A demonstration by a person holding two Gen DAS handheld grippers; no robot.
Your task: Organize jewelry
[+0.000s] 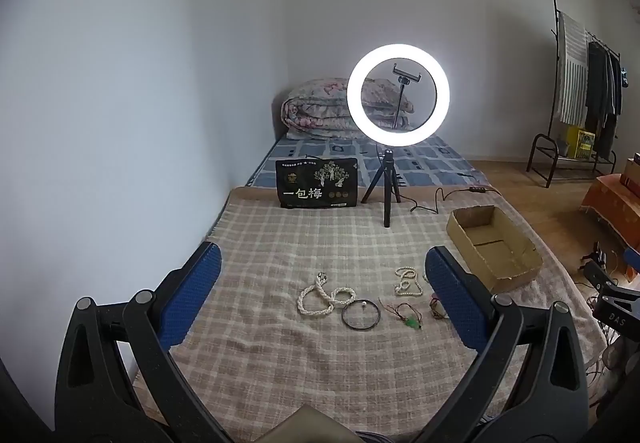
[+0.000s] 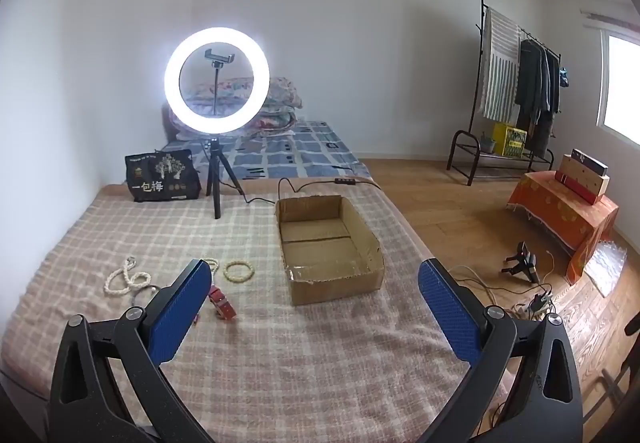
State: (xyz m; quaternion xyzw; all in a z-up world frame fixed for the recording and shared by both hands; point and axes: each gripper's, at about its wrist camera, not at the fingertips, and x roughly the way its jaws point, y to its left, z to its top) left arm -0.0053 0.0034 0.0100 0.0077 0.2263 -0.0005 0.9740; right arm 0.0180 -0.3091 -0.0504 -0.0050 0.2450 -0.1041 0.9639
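Jewelry lies on a plaid blanket [image 1: 280, 343]. In the left wrist view I see a white pearl necklace [image 1: 316, 299], a black ring-shaped necklace [image 1: 361, 316], a red cord with a green pendant [image 1: 406, 317] and a second pearl strand [image 1: 406, 281]. My left gripper [image 1: 322, 275] is open and empty above them. In the right wrist view there are the pearl necklace [image 2: 126, 279], a pale bead bracelet [image 2: 239, 270] and a red bracelet [image 2: 222, 303]. My right gripper [image 2: 316, 289] is open and empty, in front of an empty cardboard box [image 2: 328, 243].
A lit ring light on a tripod [image 1: 398, 95] and a black printed bag [image 1: 316, 183] stand at the blanket's far edge, with a cable beside them. The box also shows in the left wrist view [image 1: 494, 247]. Wood floor with cables, a clothes rack [image 2: 516, 83] and an orange-covered stand lie to the right.
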